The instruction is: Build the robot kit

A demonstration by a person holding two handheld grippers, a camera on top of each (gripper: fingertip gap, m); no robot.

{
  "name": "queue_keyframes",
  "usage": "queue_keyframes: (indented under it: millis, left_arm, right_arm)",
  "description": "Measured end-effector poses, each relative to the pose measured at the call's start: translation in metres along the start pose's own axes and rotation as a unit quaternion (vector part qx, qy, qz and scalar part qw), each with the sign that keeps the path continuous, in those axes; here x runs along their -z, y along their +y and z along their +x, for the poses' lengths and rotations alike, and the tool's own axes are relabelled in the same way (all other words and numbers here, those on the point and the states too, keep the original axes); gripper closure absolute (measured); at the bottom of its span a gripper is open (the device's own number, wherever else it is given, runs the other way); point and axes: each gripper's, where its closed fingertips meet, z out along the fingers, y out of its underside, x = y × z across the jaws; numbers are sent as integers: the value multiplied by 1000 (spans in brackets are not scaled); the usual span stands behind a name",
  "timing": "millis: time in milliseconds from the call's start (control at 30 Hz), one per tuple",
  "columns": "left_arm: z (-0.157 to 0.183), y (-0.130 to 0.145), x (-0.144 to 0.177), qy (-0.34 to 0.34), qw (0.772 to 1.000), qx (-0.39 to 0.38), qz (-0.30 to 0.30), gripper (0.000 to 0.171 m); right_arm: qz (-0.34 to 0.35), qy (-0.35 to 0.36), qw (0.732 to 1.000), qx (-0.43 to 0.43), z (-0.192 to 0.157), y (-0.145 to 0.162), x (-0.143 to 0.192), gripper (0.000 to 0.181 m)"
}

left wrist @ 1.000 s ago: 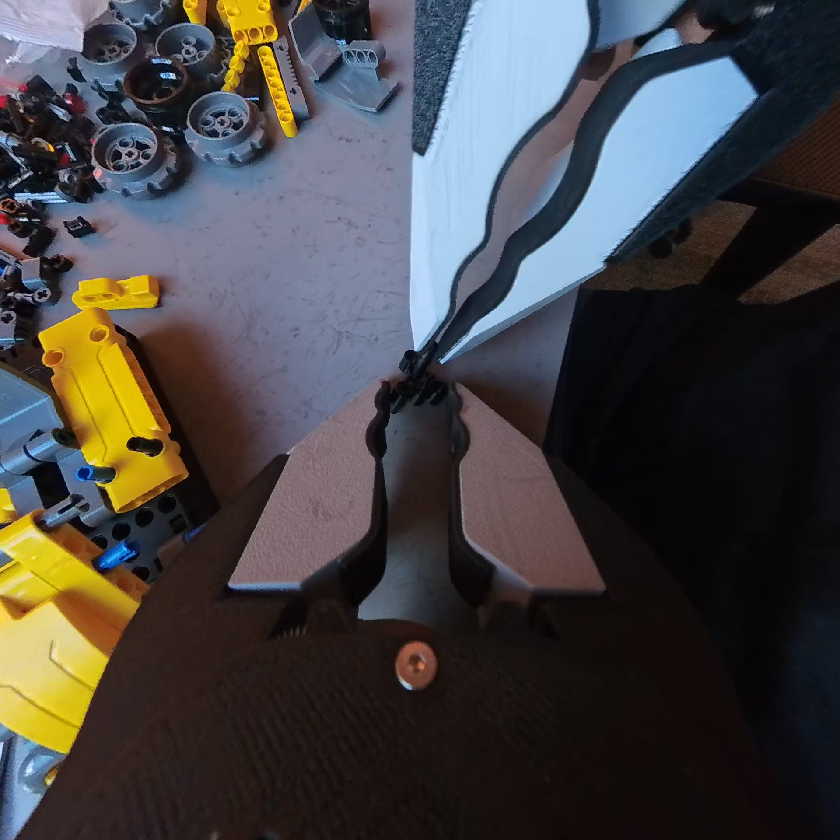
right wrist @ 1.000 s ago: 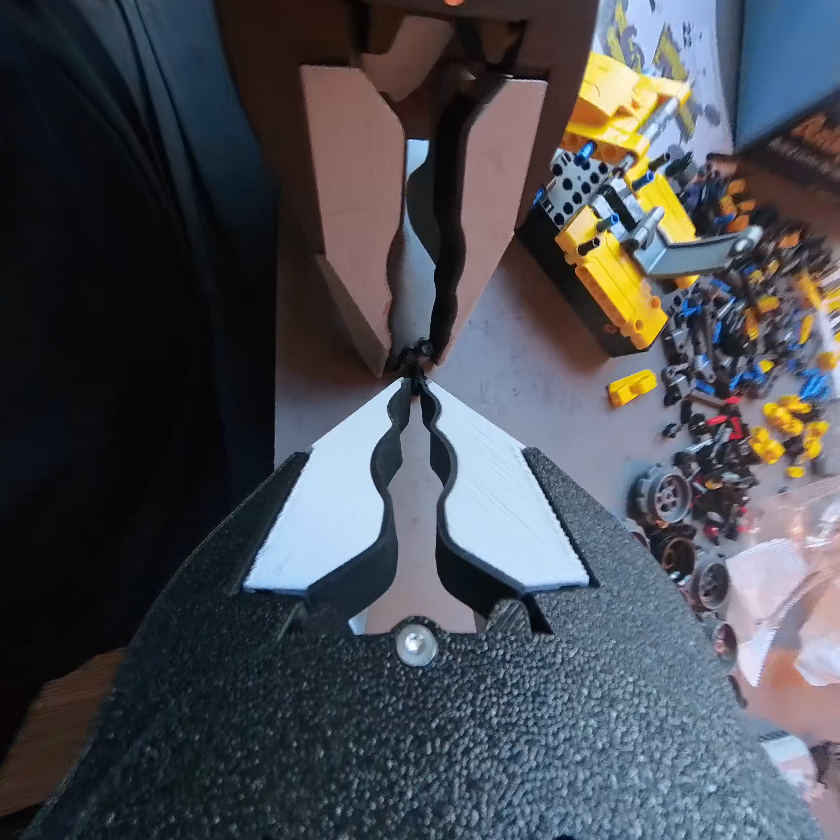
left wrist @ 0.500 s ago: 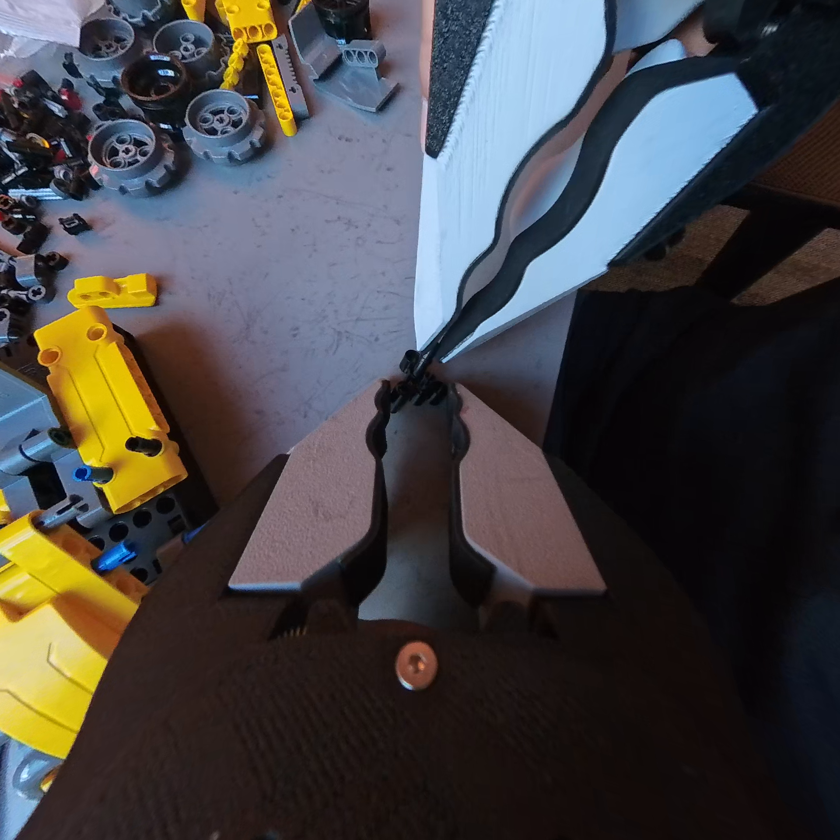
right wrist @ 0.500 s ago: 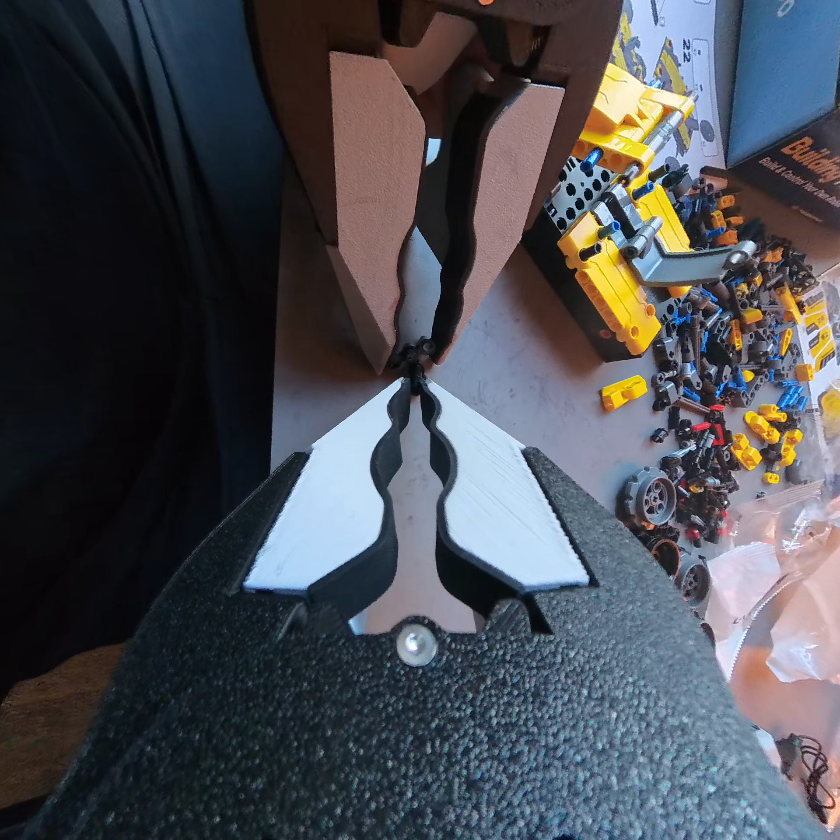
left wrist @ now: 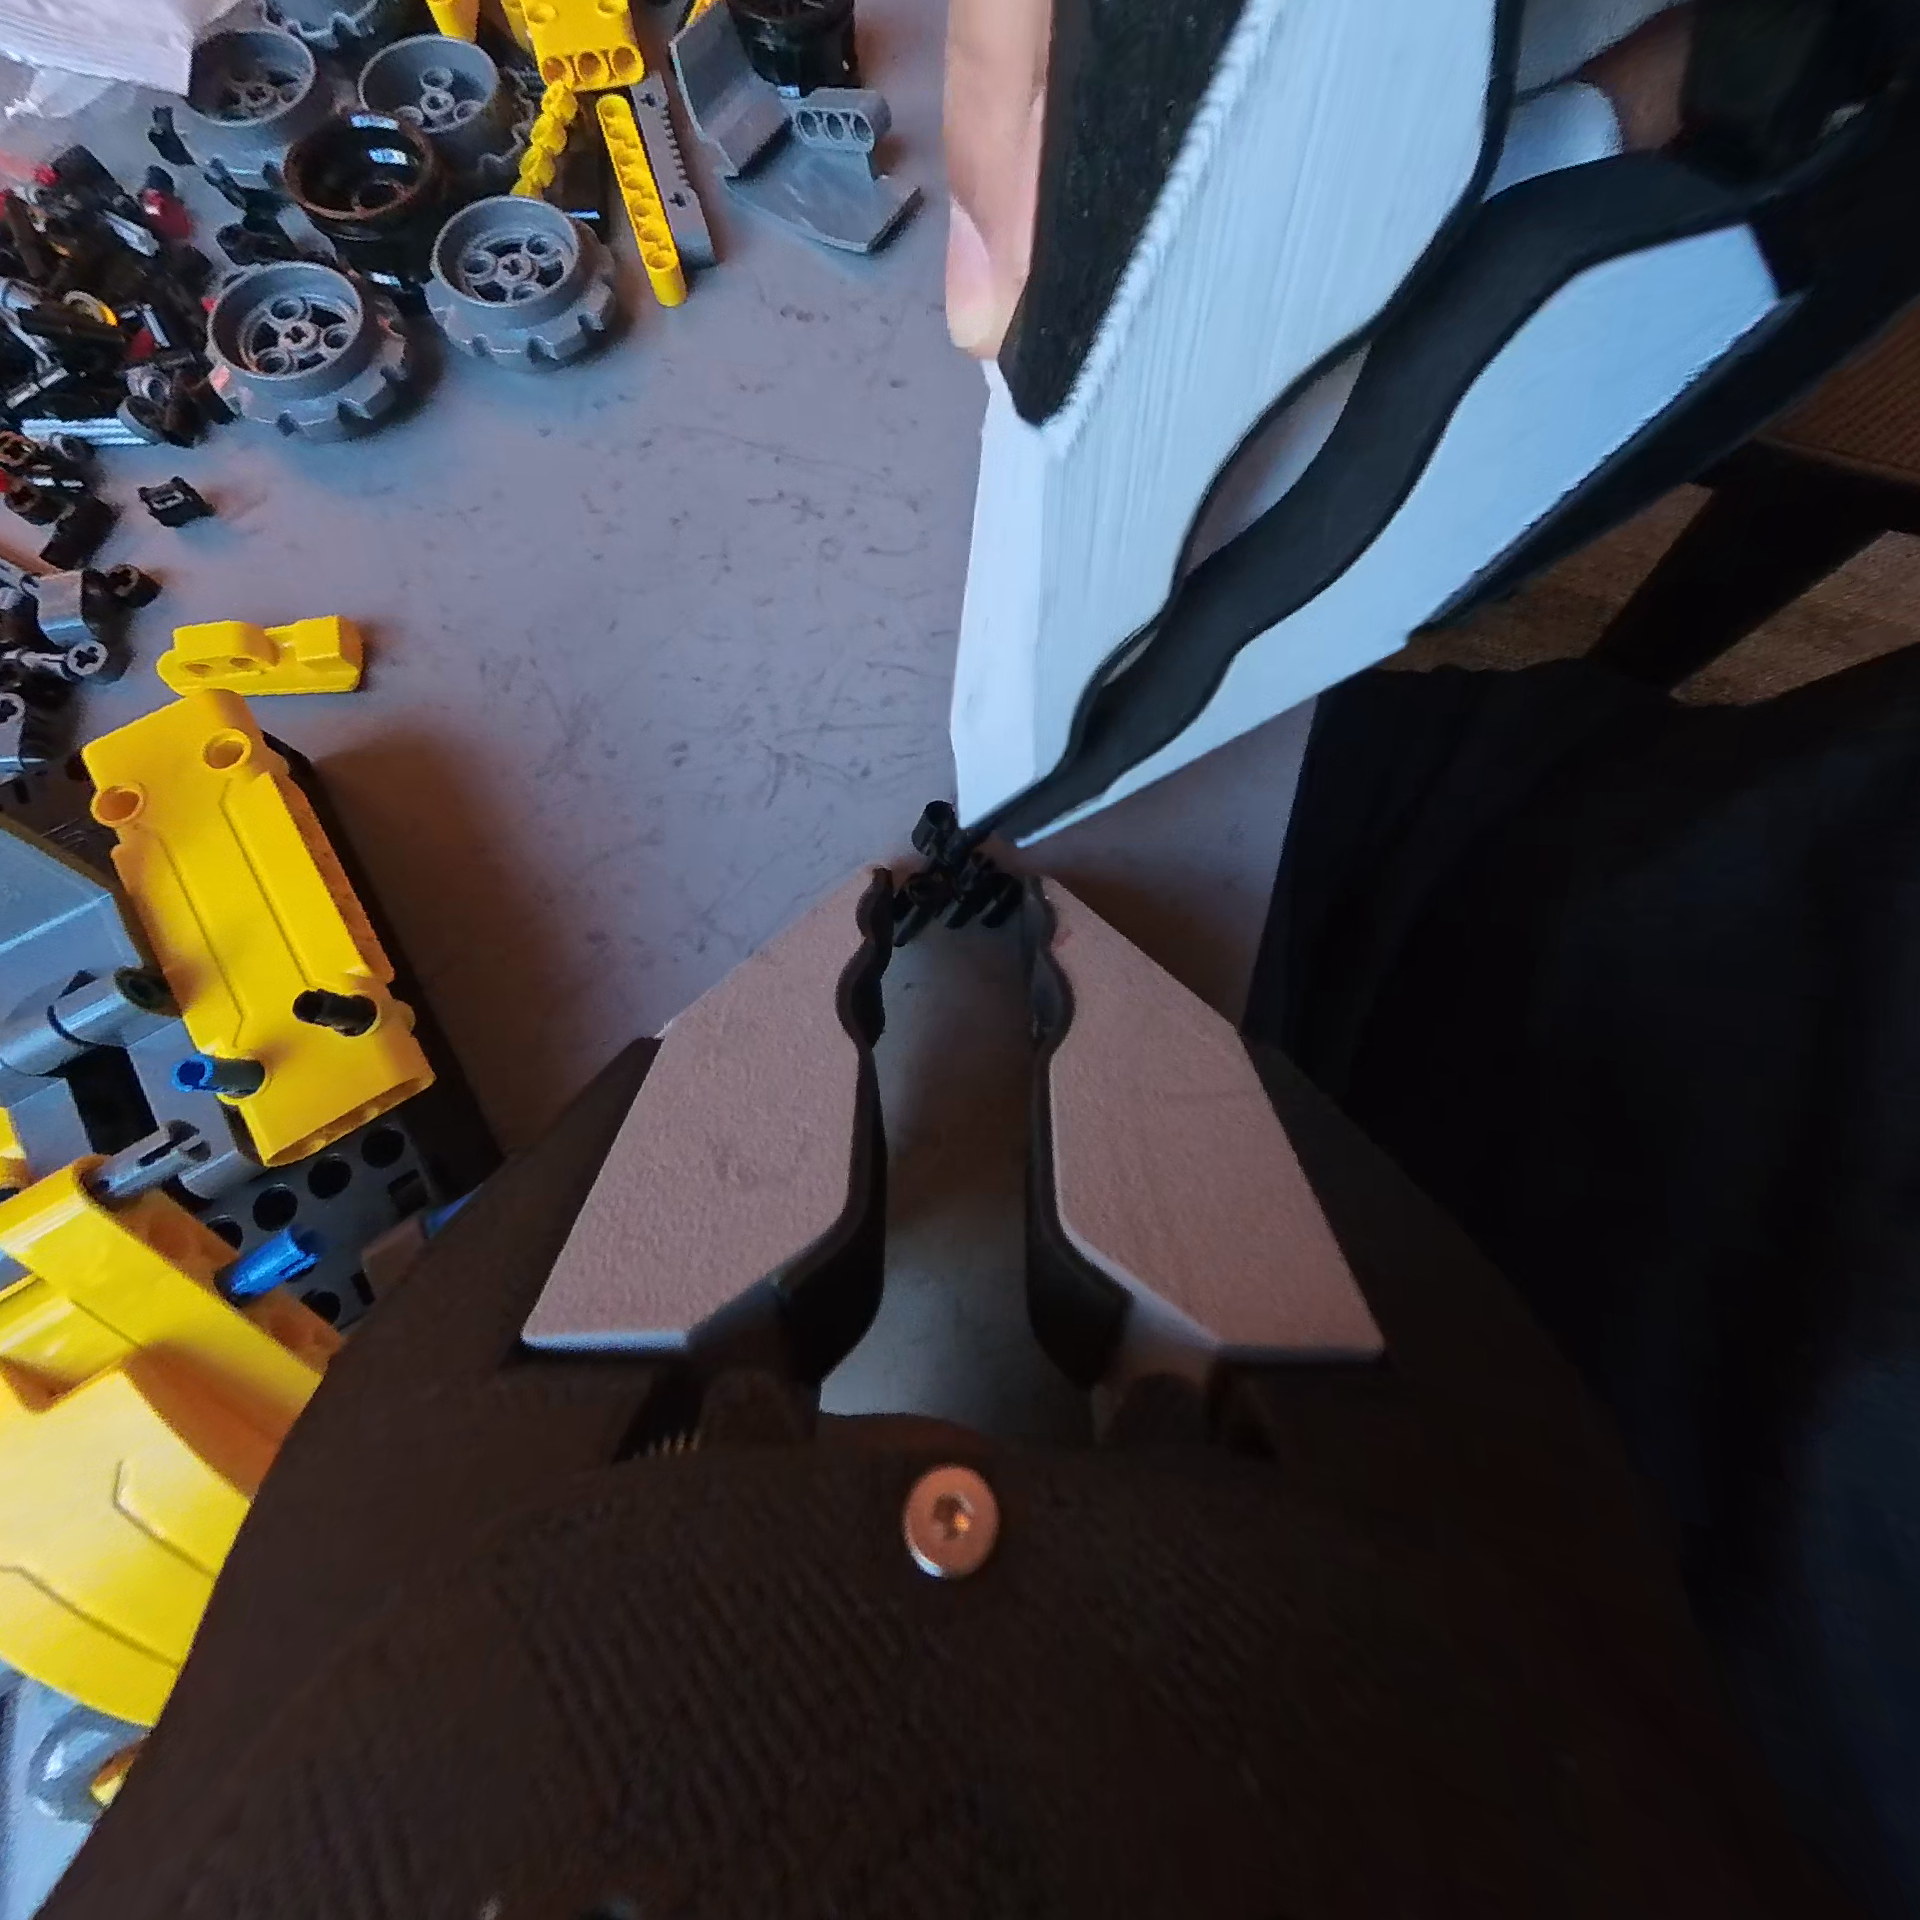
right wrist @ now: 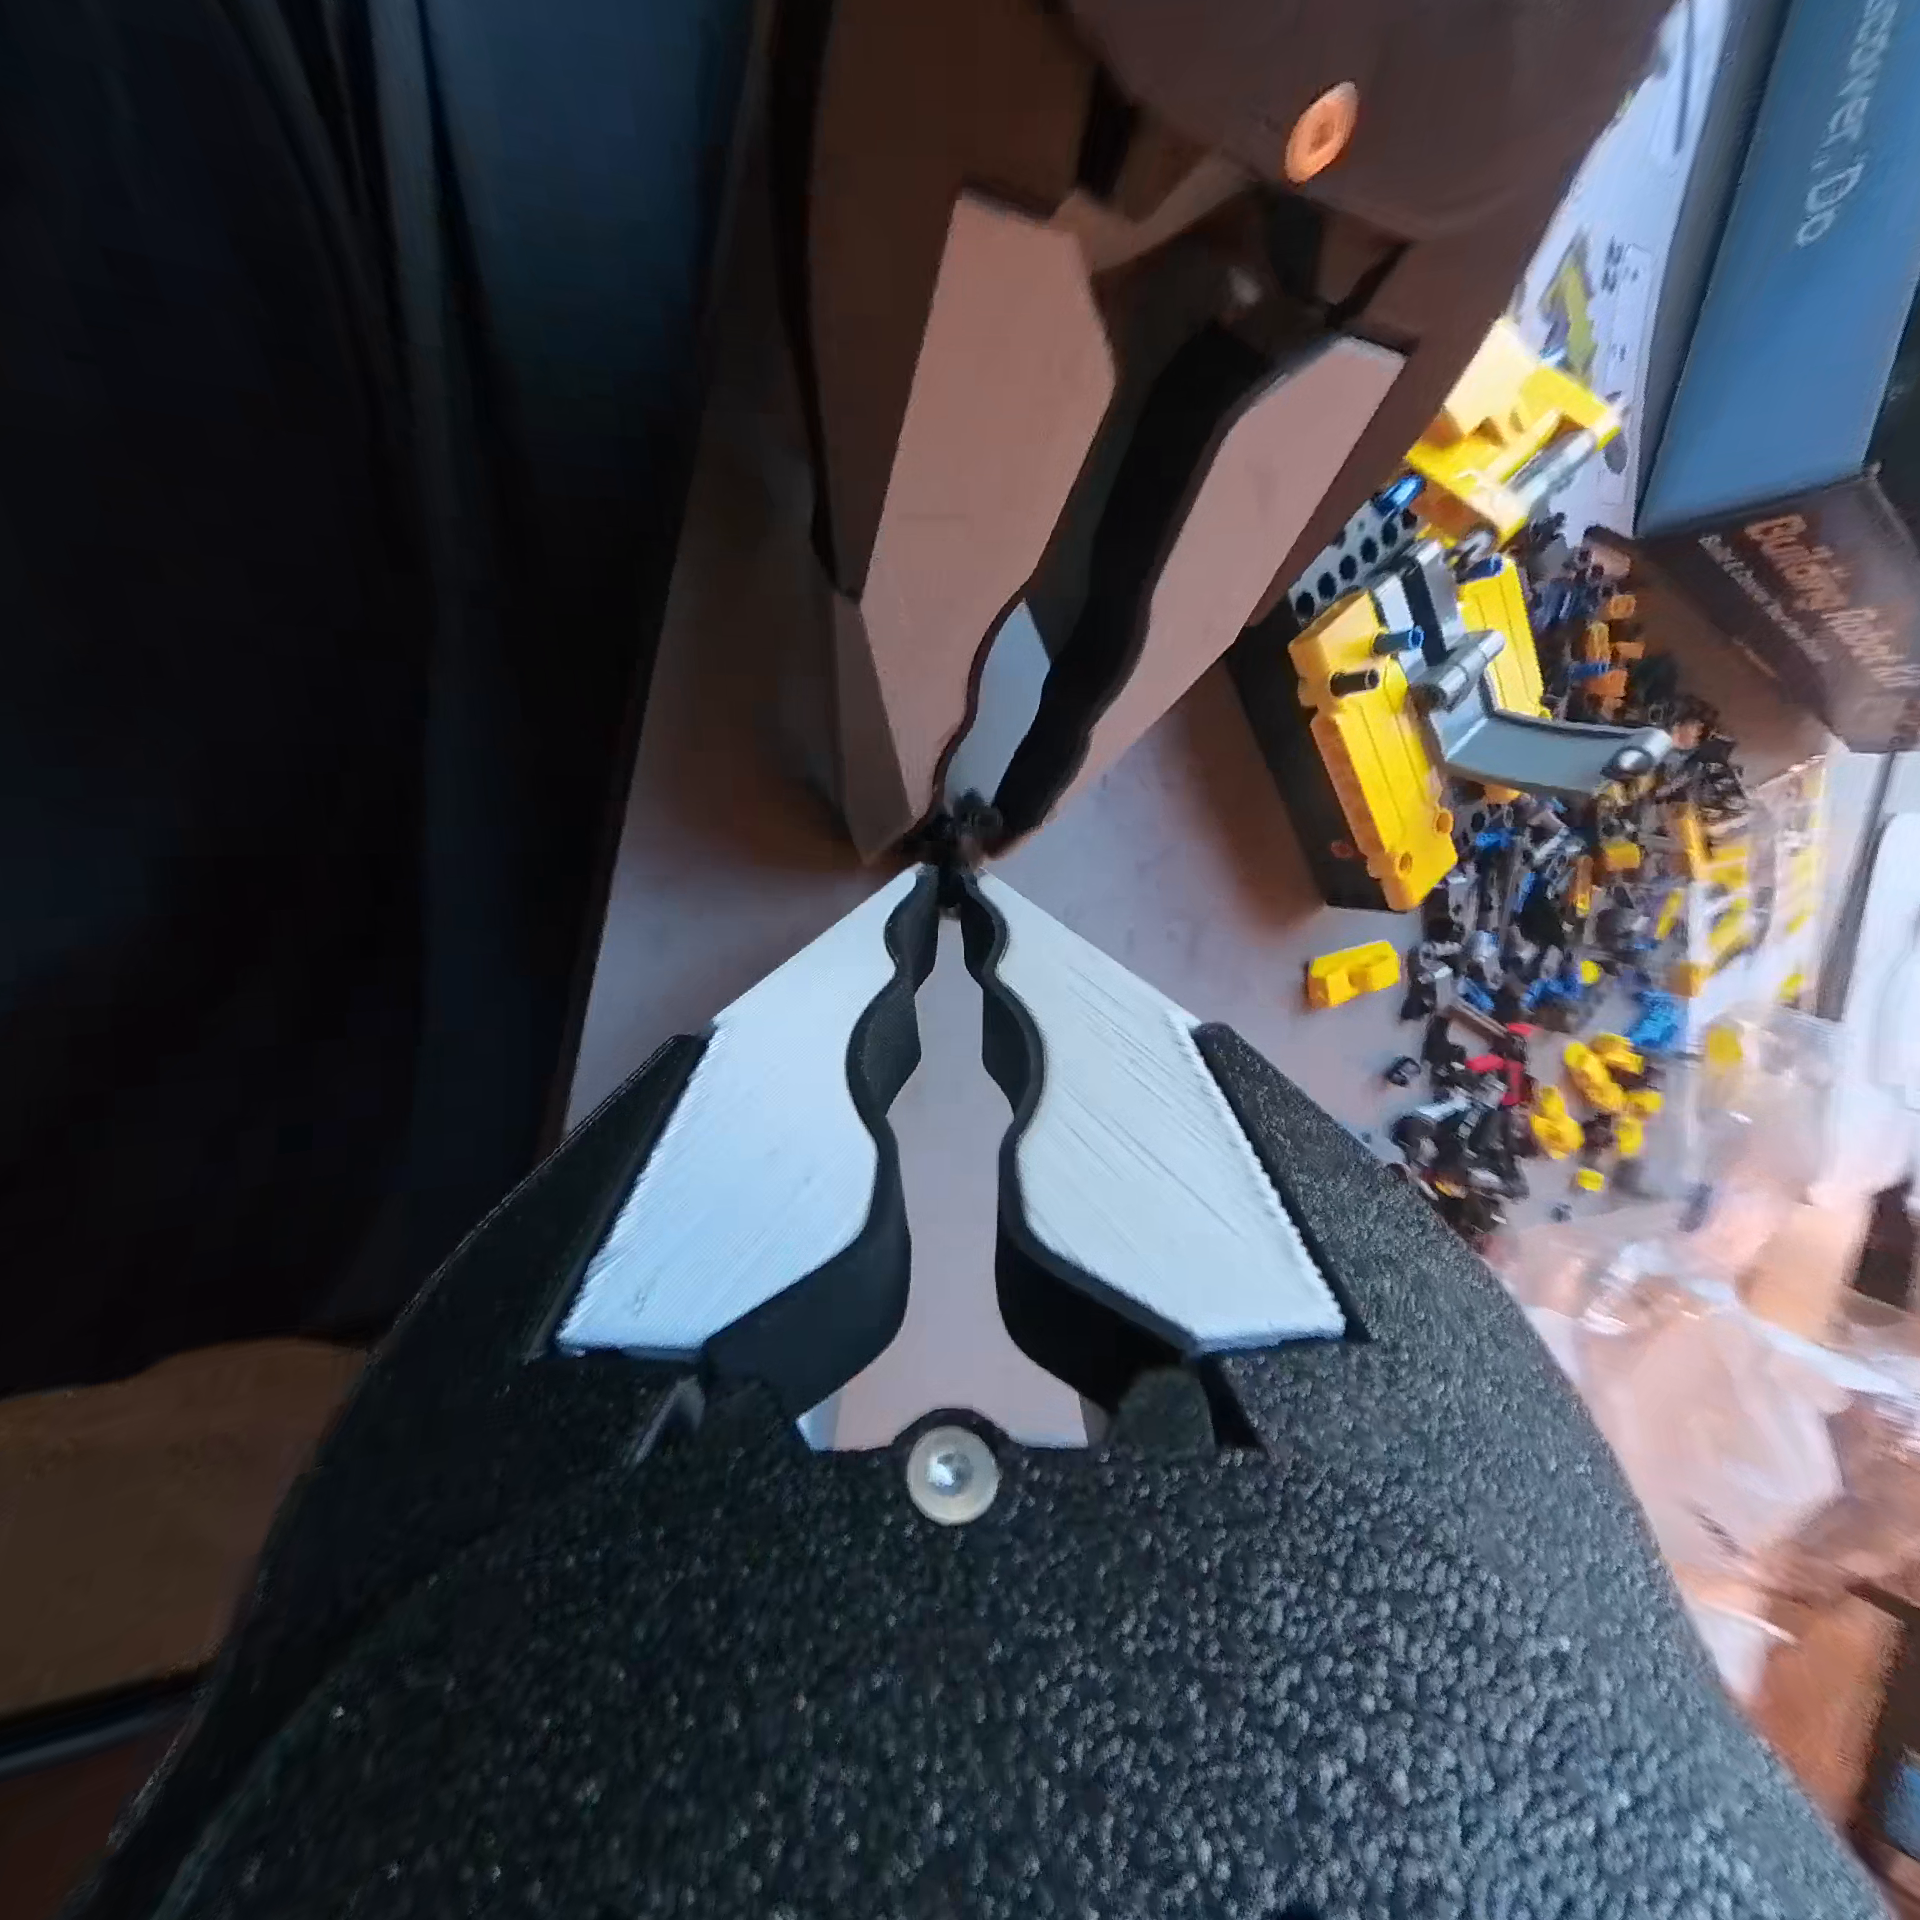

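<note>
The left wrist view alone shows the grey wheel hubs and a long yellow beam lying at the far side of the grey table, beyond the small yellow bracket, and a person's finger against the side of the other gripper. The right wrist view alone shows a blue box and clear plastic bags beyond the heap of small loose parts; it also shows the yellow model whole, with its grey lever, where the left wrist view cuts it off at the frame edge.

The left gripper, with tan fingers, is closed down to a narrow gap at the tips and pinches a small black connector piece crosswise between them. The right gripper, with white fingers, has its tips drawn almost together and clamps a small black pin that stands out from the connector piece. The two grippers meet tip to tip, so the pin and the connector touch, just above the table and near its edge, well apart from the yellow model. In the right wrist view the joint is a dark blurred knot, and how far the pin sits in the connector cannot be told.
</note>
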Motion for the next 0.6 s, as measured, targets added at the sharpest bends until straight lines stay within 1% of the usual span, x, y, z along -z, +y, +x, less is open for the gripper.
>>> queue_keyframes:
  millis: [267,400,600]
  left_arm:
    - [0,0,0,1,1000,-1,1,150]
    - [0,0,0,2,1000,0,1,150]
    - [0,0,-1,1,1000,0,1,150]
  right_arm:
    - [23,-11,999,-23,0,-1,-1,177]
    - [56,-20,996,-63,0,-1,0,178]
    - [63,-26,997,-41,0,0,-1,177]
